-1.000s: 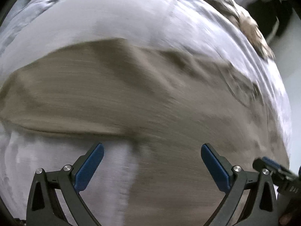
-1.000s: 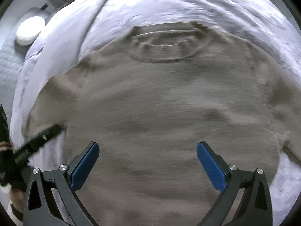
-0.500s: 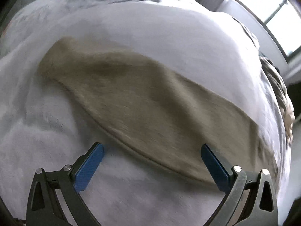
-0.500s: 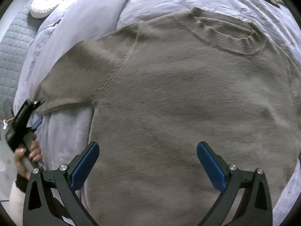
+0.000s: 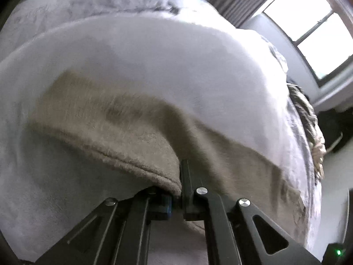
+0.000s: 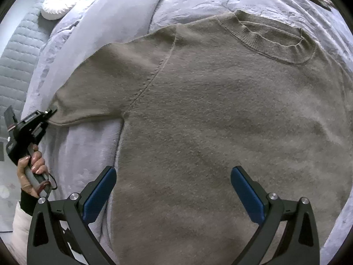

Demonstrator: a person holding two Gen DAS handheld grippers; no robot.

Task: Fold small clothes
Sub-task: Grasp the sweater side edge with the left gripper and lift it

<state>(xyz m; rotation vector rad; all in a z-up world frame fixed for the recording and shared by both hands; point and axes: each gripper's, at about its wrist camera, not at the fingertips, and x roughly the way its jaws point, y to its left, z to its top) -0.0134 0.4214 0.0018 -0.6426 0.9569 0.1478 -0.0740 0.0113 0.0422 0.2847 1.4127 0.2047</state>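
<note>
A taupe knit sweater [image 6: 220, 121] lies flat on a pale lavender bed cover [image 6: 123, 8], ribbed collar [image 6: 275, 37] at the upper right. Its left sleeve [image 5: 123, 128] stretches across the left wrist view. My left gripper [image 5: 176, 201] is shut on the sleeve's cuff edge; it also shows in the right wrist view [image 6: 47, 113] at the sleeve's end, held by a hand. My right gripper [image 6: 173, 190] is open and empty, hovering over the sweater's lower body.
A round white cushion [image 6: 60, 3] and a quilted grey headboard [image 6: 19, 44] lie at the far left. A woven fringed throw [image 5: 308, 128] lies at the bed's right edge, below a window [image 5: 313, 31].
My left gripper has closed on the sleeve cuff; half a second ago it was open above the sleeve. The right gripper has stayed open and drawn back slightly.
</note>
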